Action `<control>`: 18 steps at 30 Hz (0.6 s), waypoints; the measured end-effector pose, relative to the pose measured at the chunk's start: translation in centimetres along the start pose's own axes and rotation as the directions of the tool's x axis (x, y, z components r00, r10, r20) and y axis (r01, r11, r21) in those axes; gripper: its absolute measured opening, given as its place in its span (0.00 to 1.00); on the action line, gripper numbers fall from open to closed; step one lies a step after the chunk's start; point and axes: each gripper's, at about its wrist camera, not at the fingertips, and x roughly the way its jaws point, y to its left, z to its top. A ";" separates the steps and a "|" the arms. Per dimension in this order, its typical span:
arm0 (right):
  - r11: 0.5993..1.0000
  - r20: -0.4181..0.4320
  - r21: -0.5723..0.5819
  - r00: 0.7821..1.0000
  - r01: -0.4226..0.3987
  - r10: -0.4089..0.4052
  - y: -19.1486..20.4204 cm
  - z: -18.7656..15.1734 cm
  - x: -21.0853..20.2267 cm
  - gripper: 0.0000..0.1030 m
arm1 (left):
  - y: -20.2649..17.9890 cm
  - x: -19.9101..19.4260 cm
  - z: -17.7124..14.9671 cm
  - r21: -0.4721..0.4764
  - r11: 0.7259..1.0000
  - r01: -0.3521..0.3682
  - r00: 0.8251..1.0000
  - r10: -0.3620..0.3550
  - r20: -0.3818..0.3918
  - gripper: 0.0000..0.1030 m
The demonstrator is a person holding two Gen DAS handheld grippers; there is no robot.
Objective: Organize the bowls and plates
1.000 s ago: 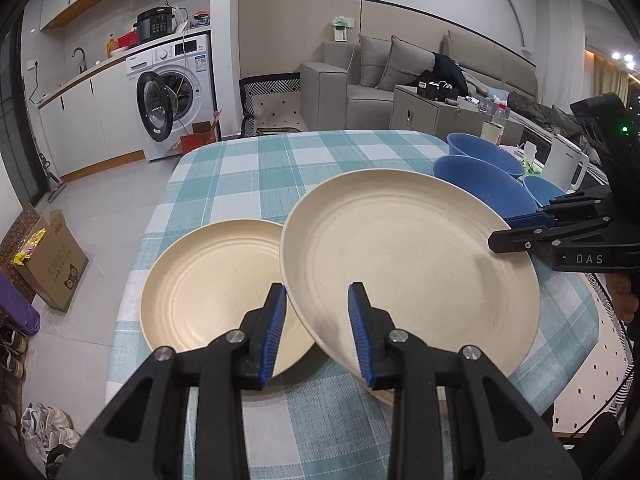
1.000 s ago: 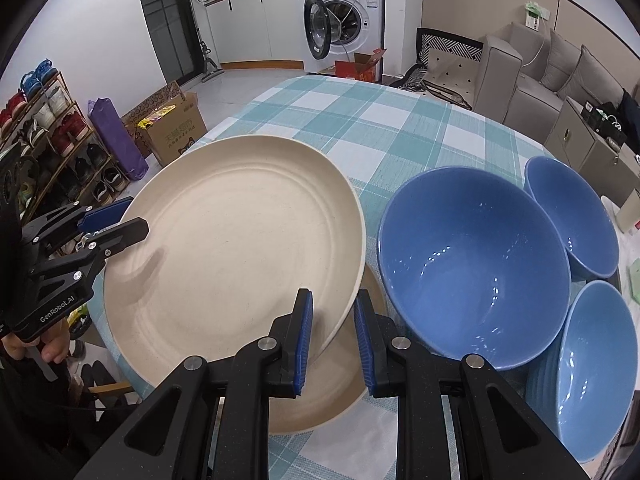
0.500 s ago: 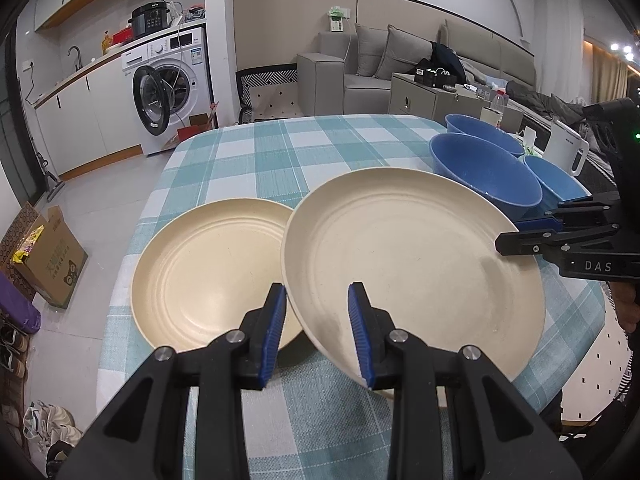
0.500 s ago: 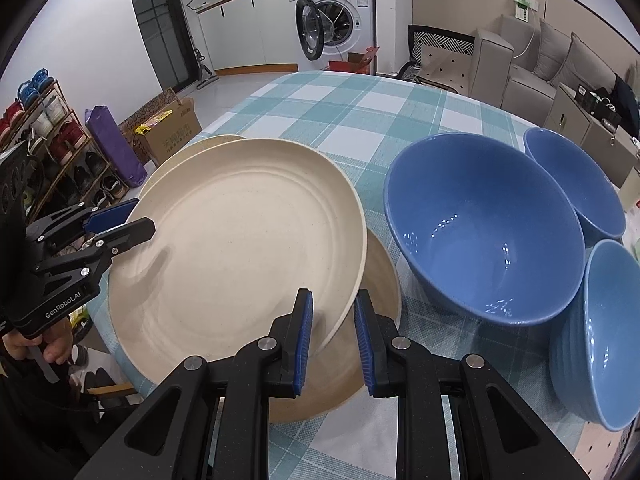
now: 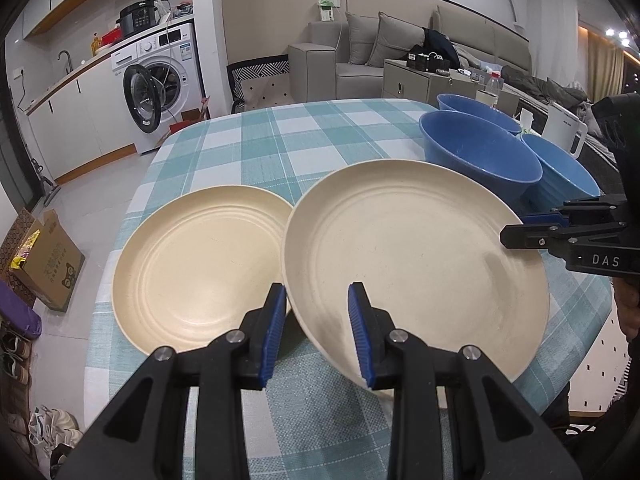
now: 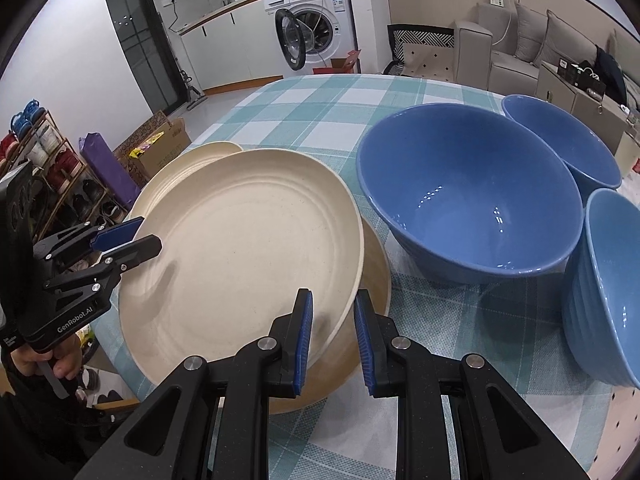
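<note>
Cream-coloured, the raised plate (image 5: pixel 416 256) is being carried above the table (image 5: pixel 280 140), tilted, with both grippers clamping its rim: the left gripper (image 5: pixel 316 332) is pinching the near-left edge between its jaws, and the right gripper (image 6: pixel 332 336) is pinching the opposite edge. A second plate (image 5: pixel 196 272) is lying flat on the checked cloth to the left, its right edge under the raised one. In the right wrist view a third plate (image 6: pixel 374 272) is showing beneath the raised plate, touching the table. Three blue bowls are sitting at the far right: a large bowl (image 6: pixel 468 200), a far bowl (image 6: pixel 560 136) and a near-right bowl (image 6: pixel 608 280), none nested. Judged from this layout, the task is at an early stage: no plate stack is finished and the bowls are awaiting stacking.
</note>
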 end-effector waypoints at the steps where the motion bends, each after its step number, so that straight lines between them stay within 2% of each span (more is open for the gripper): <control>1: 1.000 0.001 -0.001 1.000 0.006 -0.006 0.0 -0.1 0.1 0.21 | -0.1 0.2 -0.1 0.001 1.000 -0.003 1.000 0.003 -0.002 0.29; 18: 0.997 -0.010 -0.012 0.997 0.071 -0.071 0.0 -1.1 1.1 0.21 | -1.2 1.9 -0.3 0.038 0.999 -0.027 0.999 0.028 -0.032 0.30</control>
